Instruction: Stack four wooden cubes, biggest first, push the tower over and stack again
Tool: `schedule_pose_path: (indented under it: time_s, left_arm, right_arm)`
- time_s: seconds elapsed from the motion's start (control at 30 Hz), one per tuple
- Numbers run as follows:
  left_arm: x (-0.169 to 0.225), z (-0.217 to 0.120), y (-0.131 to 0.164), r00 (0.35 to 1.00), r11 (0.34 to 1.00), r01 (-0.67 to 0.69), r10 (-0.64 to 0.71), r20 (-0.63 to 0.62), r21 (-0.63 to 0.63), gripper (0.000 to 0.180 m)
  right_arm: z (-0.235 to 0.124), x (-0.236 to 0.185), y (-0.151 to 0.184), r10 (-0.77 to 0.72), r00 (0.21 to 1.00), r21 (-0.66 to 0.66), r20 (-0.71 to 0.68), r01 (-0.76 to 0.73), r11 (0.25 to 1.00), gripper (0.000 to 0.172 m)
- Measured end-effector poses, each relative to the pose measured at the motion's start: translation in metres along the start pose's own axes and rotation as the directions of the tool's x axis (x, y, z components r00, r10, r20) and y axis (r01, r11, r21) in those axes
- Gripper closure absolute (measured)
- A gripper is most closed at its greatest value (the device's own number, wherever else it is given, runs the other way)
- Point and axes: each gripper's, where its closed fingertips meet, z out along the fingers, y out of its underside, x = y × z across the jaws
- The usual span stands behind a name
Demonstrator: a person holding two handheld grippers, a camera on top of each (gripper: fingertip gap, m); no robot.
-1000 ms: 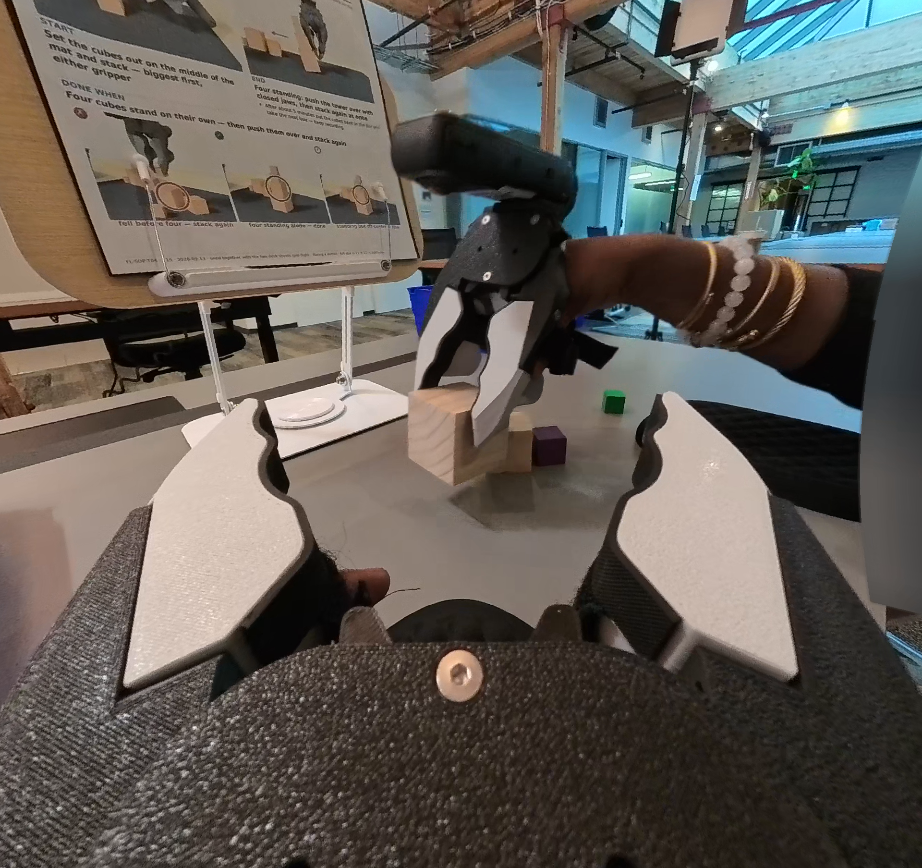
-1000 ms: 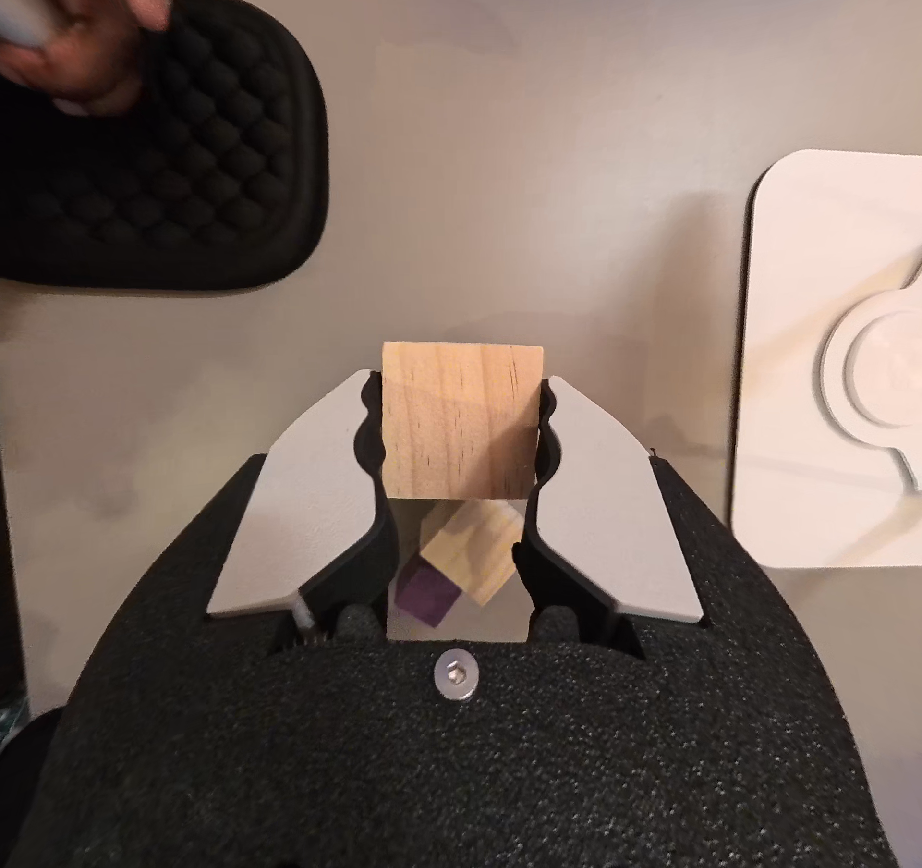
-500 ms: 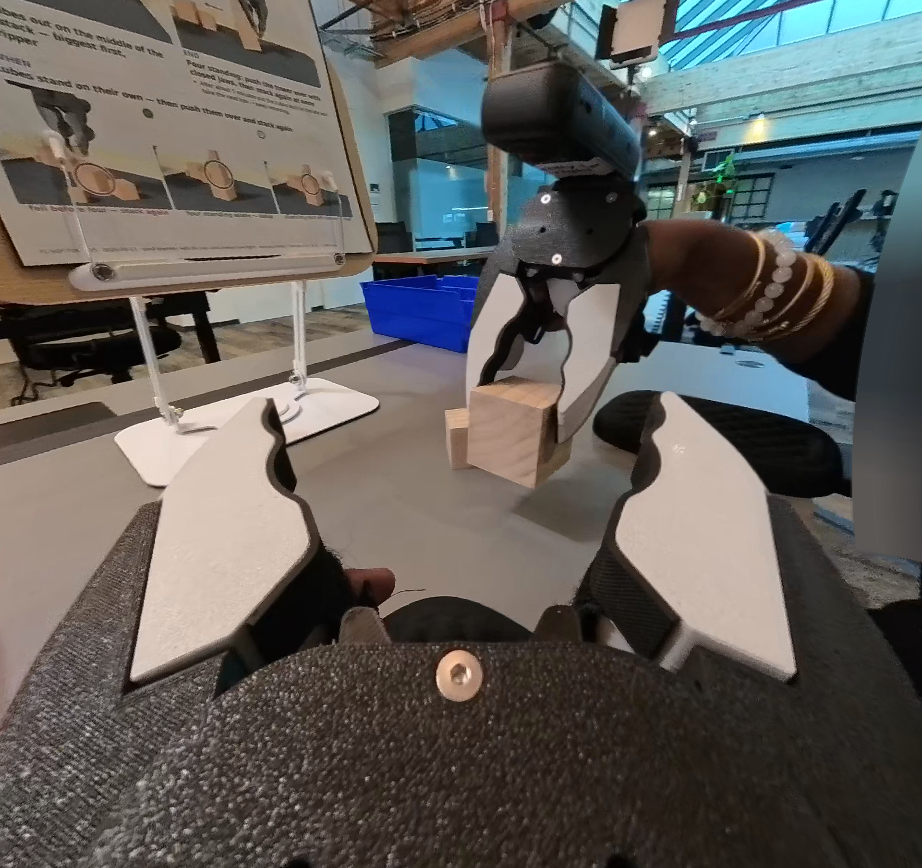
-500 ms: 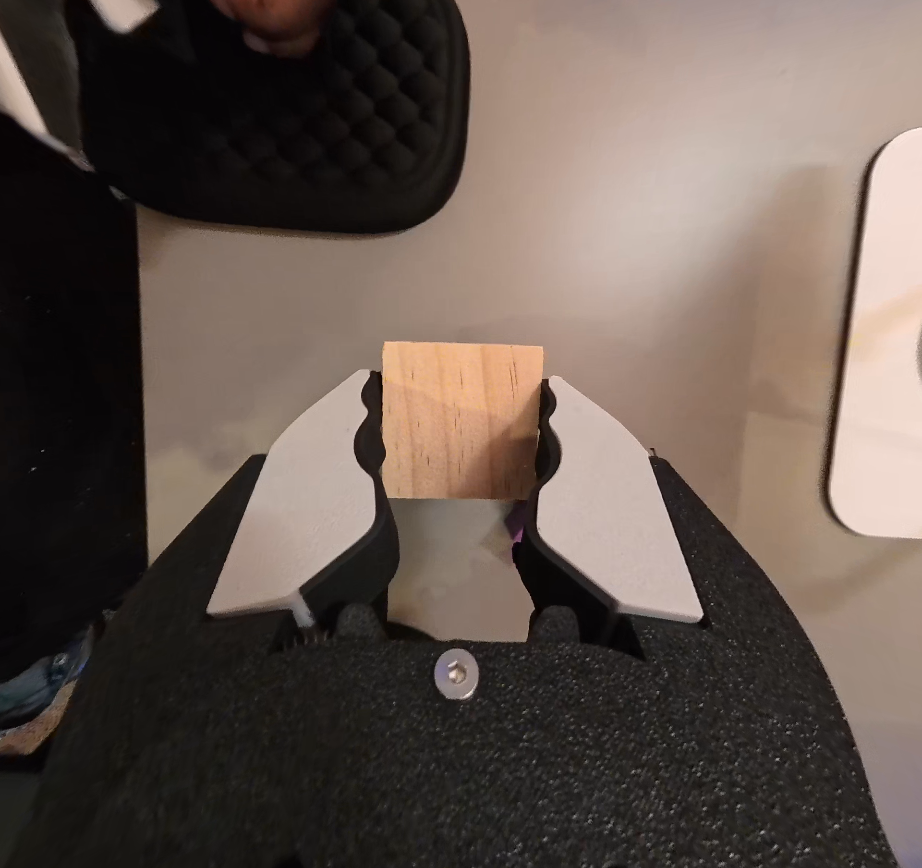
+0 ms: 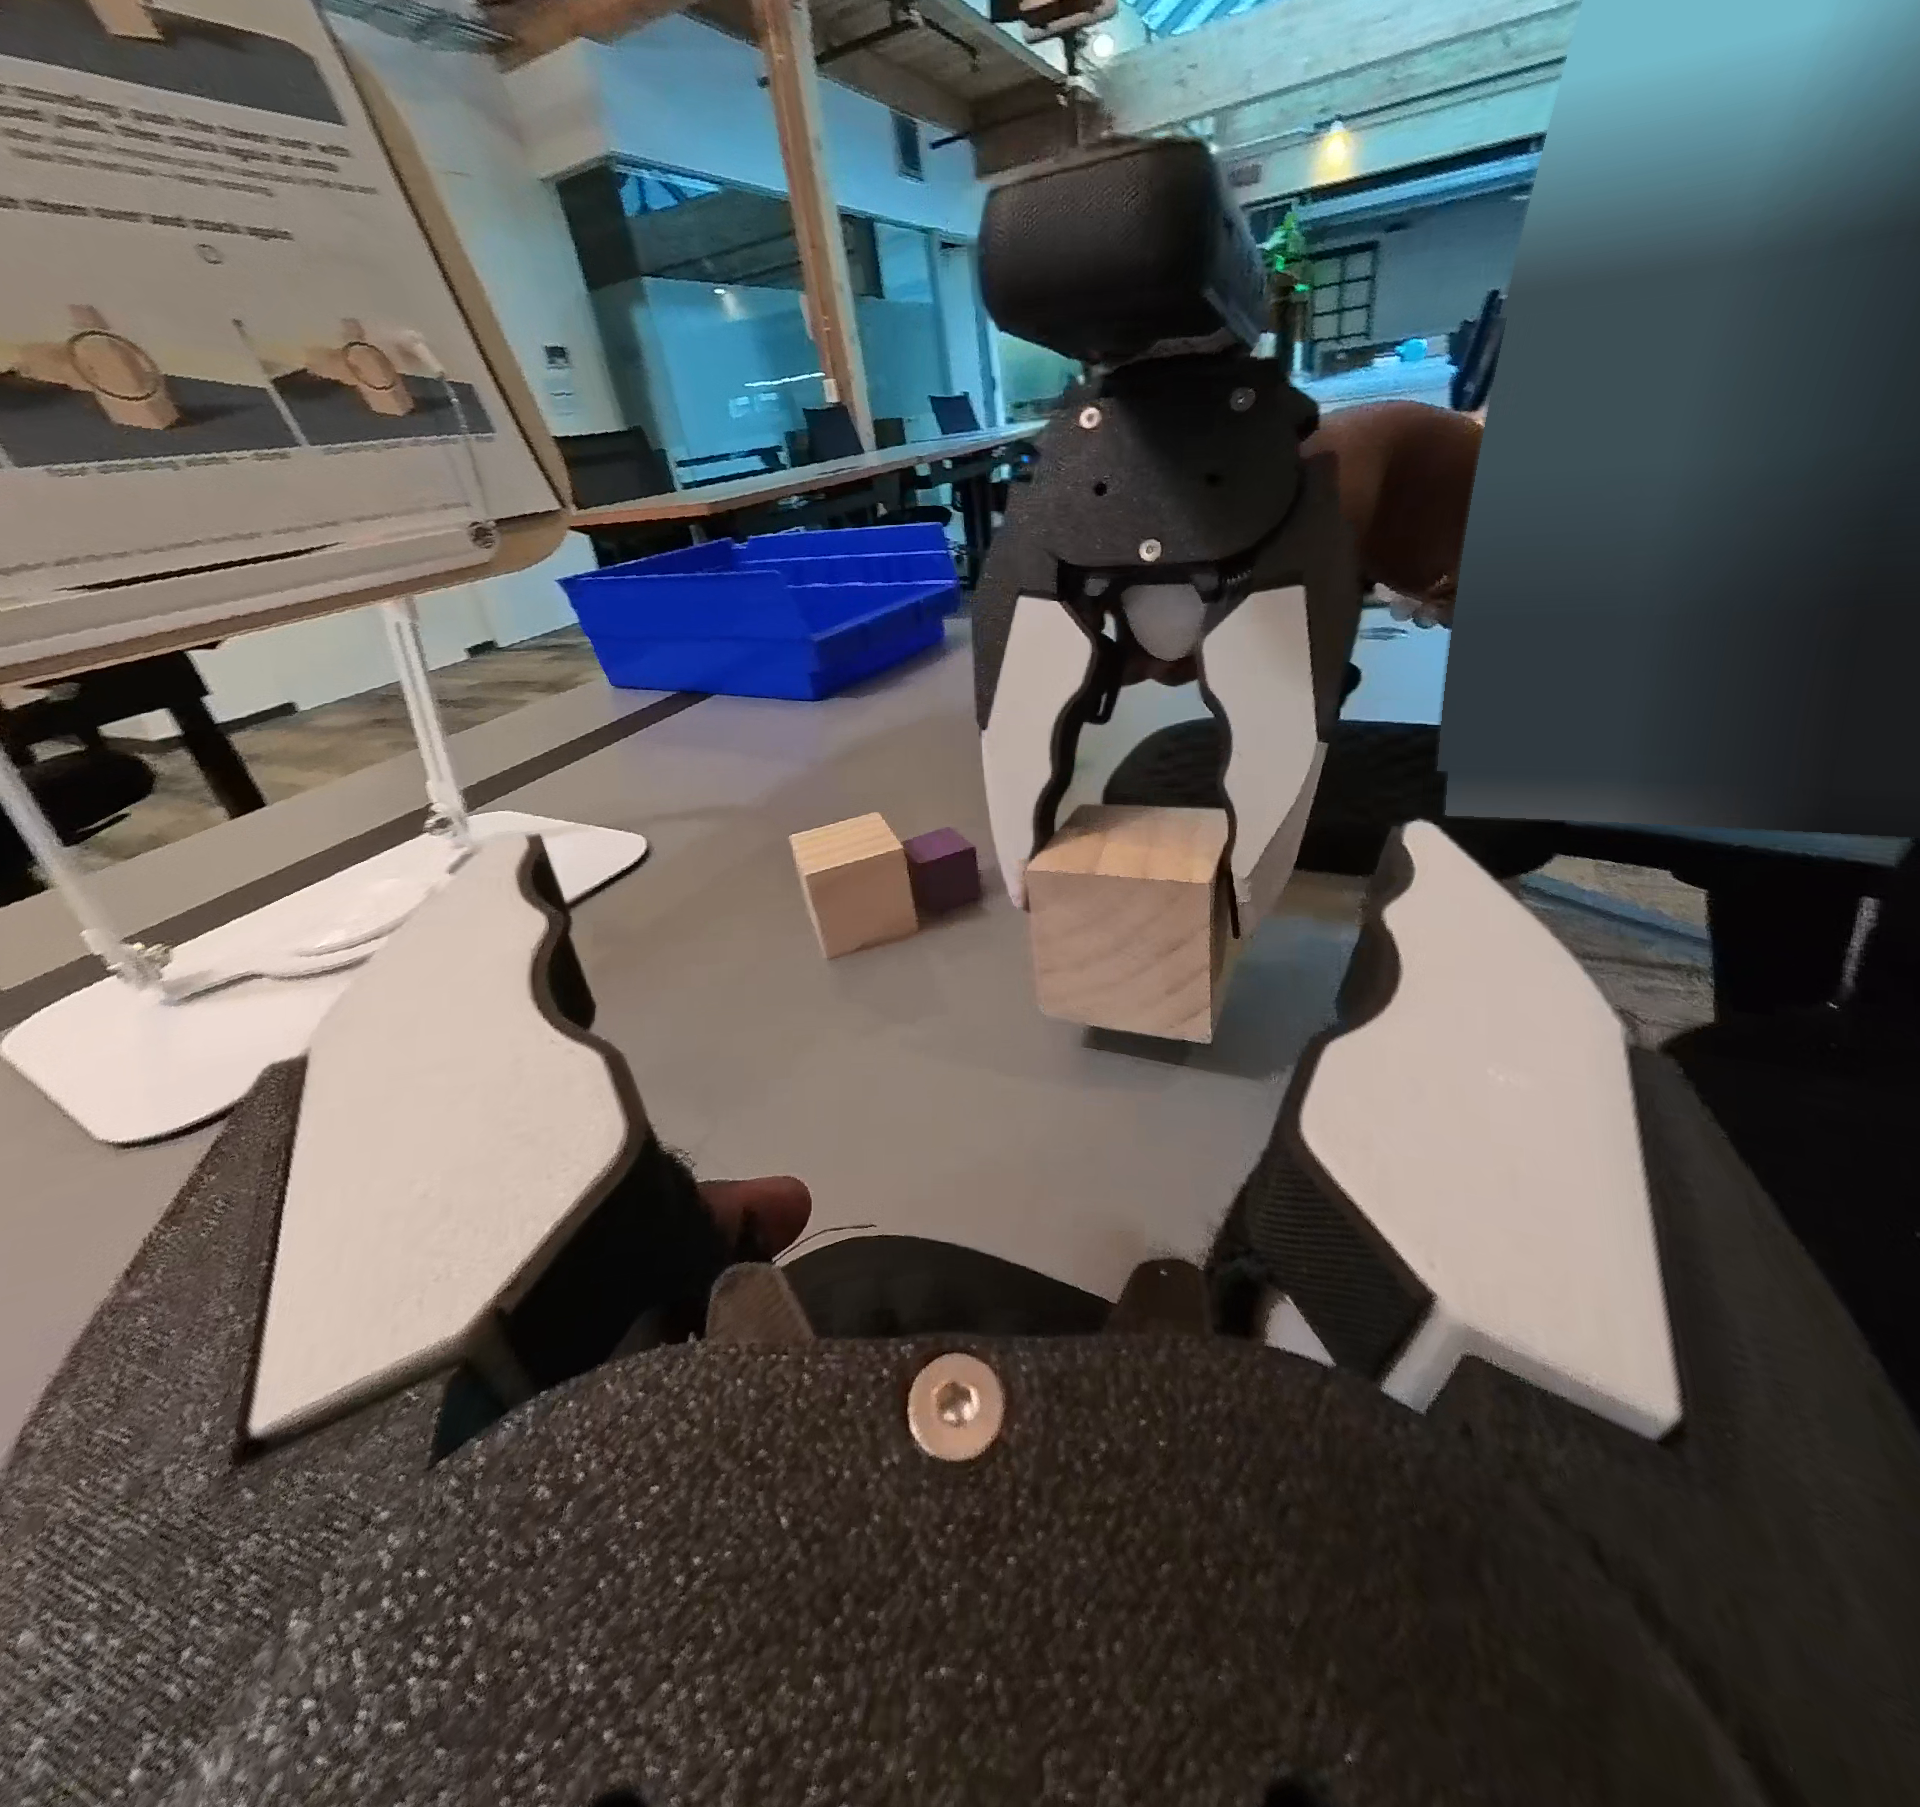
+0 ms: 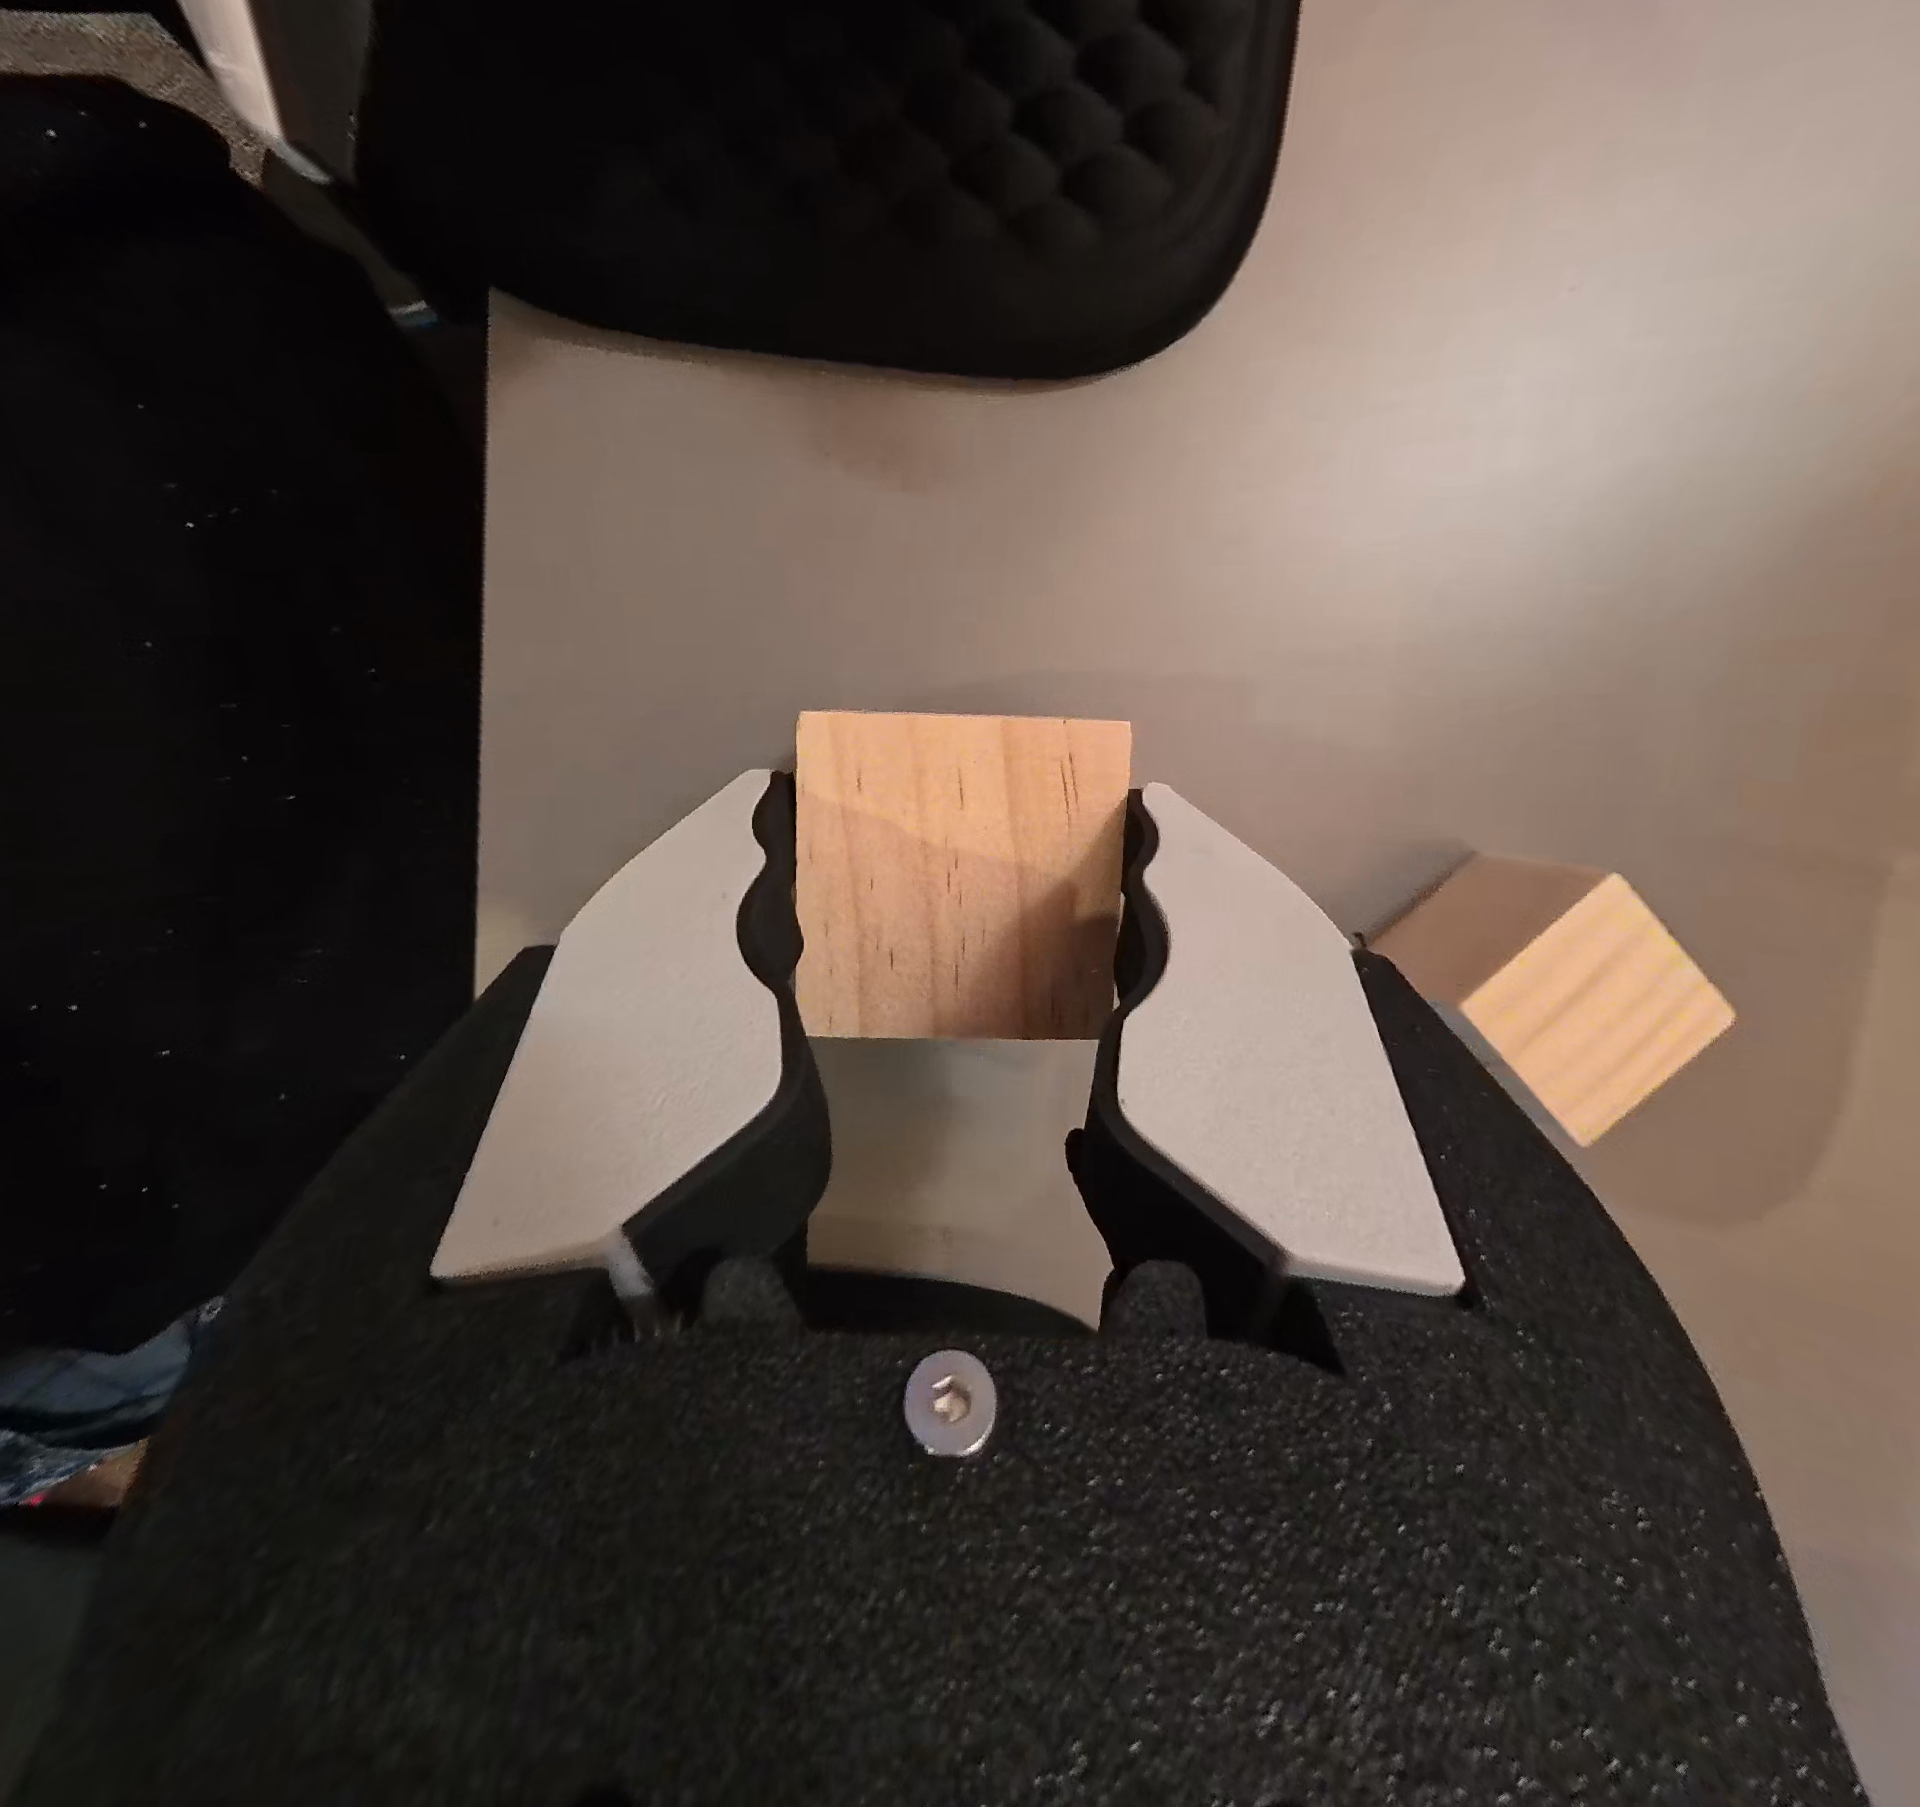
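Note:
My right gripper point(image 6: 961, 801) is shut on a large pale wooden cube point(image 6: 961, 874), both pads pressed on its sides. In the left wrist view that gripper point(image 5: 1127, 884) holds the same cube point(image 5: 1127, 936) just above the grey table point(image 5: 831, 1082). My left gripper point(image 5: 961, 926) is wide open and empty, low over the table's near edge, facing the held cube. A smaller wooden cube point(image 5: 852, 884) sits on the table with a small purple cube point(image 5: 943, 869) touching its right side. The smaller wooden cube also shows at the right of the right wrist view point(image 6: 1590, 1019).
A white stand base point(image 5: 312, 978) with an instruction board point(image 5: 208, 303) is at the left. A blue bin point(image 5: 769, 614) sits at the back. A black dimpled pad point(image 6: 831, 126) lies beyond the held cube, and dark clothing point(image 6: 208, 718) fills the left of the right wrist view.
The right gripper has carried the large cube away from the two small cubes toward the near right and lowered it close to the table. My left gripper stays open and has turned a little.

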Motion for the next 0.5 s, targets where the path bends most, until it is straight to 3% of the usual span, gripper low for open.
schedule_pose_path:
  time_s: [0.27,0.5]
  left_arm:
    - [0.023,0.001,0.004,0.982,1.0,-0.011,0.006,-0.188,-0.027,0.041]
    - [0.031,0.001,0.007,0.971,0.998,-0.033,0.021,-0.239,-0.045,0.044]
  right_arm:
    - [0.002,-0.012,0.003,0.009,1.0,-0.003,-0.01,-0.009,1.0,0.113]
    - [0.006,-0.013,0.001,0.021,1.0,0.012,-0.023,-0.02,1.0,0.113]
